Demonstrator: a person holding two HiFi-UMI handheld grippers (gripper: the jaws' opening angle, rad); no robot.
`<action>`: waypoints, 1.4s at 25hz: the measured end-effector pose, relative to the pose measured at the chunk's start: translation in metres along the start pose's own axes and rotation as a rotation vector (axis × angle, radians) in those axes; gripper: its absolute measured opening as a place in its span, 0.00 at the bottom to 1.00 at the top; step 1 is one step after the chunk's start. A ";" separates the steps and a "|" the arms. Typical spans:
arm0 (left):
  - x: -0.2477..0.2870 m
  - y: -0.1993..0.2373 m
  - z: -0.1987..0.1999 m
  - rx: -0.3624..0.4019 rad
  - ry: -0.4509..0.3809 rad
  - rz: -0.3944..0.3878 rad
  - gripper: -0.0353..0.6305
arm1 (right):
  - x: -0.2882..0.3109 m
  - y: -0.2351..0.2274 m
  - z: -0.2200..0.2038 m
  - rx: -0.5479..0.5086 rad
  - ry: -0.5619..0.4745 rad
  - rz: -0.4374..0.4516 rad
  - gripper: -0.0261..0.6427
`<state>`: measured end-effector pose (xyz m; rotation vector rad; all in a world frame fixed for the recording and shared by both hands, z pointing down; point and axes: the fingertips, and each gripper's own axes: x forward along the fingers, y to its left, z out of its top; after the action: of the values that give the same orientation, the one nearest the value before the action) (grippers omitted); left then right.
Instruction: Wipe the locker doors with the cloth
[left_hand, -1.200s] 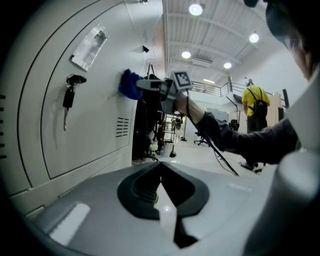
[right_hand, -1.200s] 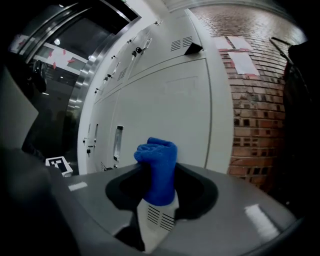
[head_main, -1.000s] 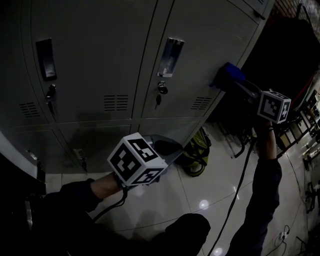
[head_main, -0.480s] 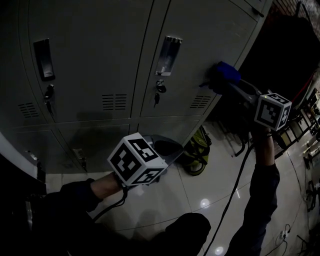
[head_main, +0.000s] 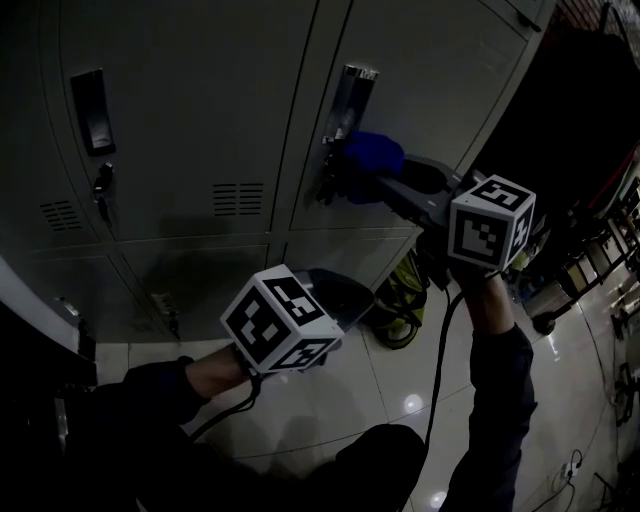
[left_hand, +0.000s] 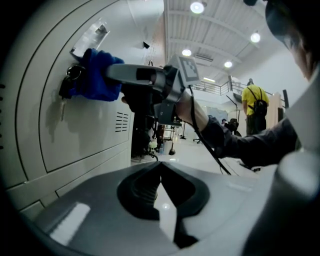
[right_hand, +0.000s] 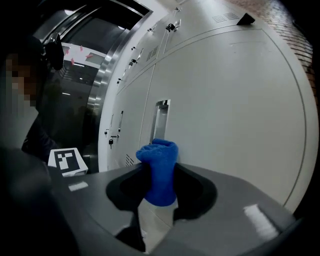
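Before the grey locker door (head_main: 430, 90), the left gripper (head_main: 345, 292) hangs low and clear of the door with jaws together on nothing, while the right gripper (head_main: 375, 172), clamped on the blue cloth (head_main: 372, 152), presses it against the door just under the door's recessed handle (head_main: 348, 95).

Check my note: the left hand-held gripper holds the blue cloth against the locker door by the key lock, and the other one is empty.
Wrong side. The right hand-held gripper is shut on the blue cloth, pressing it to the locker door by the key lock, as the right gripper view shows. The left hand-held gripper is the empty one.
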<state>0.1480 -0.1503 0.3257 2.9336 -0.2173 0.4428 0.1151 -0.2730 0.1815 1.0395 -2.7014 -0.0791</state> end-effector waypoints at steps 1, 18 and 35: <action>0.000 0.000 -0.001 0.000 0.001 -0.002 0.02 | 0.003 0.000 0.000 0.005 -0.010 0.001 0.24; 0.009 0.000 -0.010 -0.009 0.025 -0.010 0.02 | -0.025 -0.040 -0.018 0.064 -0.040 -0.063 0.25; 0.017 -0.003 -0.014 -0.026 0.018 -0.026 0.02 | -0.115 -0.143 -0.056 0.180 -0.063 -0.291 0.26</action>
<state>0.1603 -0.1470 0.3437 2.9026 -0.1814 0.4597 0.3044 -0.3003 0.1924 1.5027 -2.6294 0.0828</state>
